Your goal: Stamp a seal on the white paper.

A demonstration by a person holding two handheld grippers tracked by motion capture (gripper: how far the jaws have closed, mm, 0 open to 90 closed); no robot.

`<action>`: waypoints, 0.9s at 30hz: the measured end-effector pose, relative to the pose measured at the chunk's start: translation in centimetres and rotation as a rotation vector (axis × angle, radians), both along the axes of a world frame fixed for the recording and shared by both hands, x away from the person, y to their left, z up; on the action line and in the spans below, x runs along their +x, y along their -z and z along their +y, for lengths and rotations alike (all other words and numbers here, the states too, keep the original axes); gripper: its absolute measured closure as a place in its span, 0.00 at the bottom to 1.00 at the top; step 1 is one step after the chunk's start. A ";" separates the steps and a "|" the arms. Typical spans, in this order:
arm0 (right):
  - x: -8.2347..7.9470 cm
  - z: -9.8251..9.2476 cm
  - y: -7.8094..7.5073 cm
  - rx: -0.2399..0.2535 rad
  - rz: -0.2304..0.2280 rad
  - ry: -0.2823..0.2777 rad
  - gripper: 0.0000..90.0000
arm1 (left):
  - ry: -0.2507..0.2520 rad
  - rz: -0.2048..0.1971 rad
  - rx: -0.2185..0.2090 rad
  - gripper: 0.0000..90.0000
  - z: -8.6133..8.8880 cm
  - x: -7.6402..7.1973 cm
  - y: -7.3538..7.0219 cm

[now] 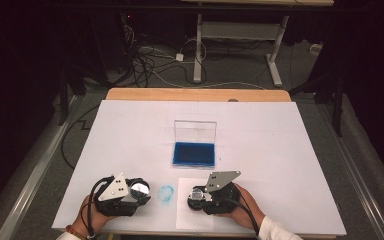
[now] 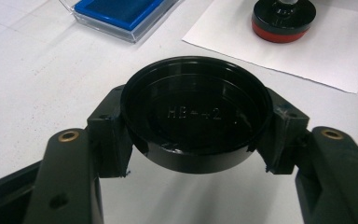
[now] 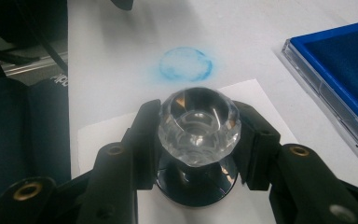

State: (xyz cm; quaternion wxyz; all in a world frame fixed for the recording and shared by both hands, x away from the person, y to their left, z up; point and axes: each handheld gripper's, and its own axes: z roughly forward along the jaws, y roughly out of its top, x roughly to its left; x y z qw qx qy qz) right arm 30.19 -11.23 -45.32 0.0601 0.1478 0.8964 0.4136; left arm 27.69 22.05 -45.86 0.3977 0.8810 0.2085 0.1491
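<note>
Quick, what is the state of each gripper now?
Left gripper: closed, holding the black round cap.
Right gripper: closed, holding the stamp by its clear knob, on the white paper.

An open blue ink pad on the white table; a blue smudge nearer the front edge

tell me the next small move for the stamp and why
Probably lift the stamp off the paper sheet and carry it toward the open blue ink pad. The right gripper is clamped on its clear knob, and the left gripper already holds the black cap off.
</note>
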 end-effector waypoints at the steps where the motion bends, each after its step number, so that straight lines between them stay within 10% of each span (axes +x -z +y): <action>1: 0.0 0.0 0.0 0.004 0.005 0.003 0.63 | 0.002 0.002 -0.001 0.40 0.0 0.0 0.0; 27: 0.0 0.0 0.2 0.005 0.004 0.003 0.63 | 0.015 0.010 -0.007 0.40 -0.3 0.0 0.1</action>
